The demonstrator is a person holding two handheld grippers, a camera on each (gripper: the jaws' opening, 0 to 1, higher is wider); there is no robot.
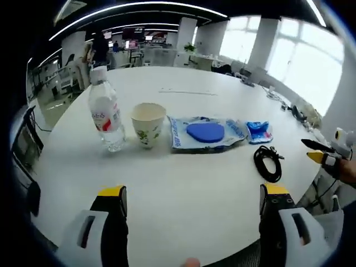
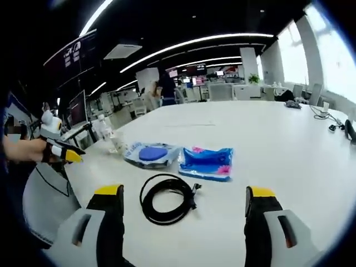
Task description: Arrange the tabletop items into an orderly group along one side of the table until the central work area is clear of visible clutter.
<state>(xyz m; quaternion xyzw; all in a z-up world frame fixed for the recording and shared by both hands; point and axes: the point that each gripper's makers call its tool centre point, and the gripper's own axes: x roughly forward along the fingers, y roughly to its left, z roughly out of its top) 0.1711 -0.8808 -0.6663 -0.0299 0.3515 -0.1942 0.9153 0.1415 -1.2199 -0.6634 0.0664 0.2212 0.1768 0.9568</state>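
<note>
Both sets of jaws are spread wide with nothing between them. The left gripper (image 1: 192,200) hangs over bare counter (image 1: 183,167); past its jaws, from about 10 to 2 o'clock, runs a neat row: water bottle (image 1: 107,117), paper cup (image 1: 148,123), a plastic pouch with a blue disc (image 1: 205,133), a small blue packet (image 2: 207,162), with the coiled black cable (image 2: 167,197) nearer, at 2 o'clock. For the right gripper (image 2: 183,203) that cable sits dead ahead at 12 o'clock, between the jaws' line (the obvious straggler, I'd say). It looks light and floppy, so I'd pinch across the bundled loops, not one strand, or it'll probably uncoil. The cup looks crushable, so grip it gently at the rim. The bottle looks part full and probably slick, so take it at mid-body.
</note>
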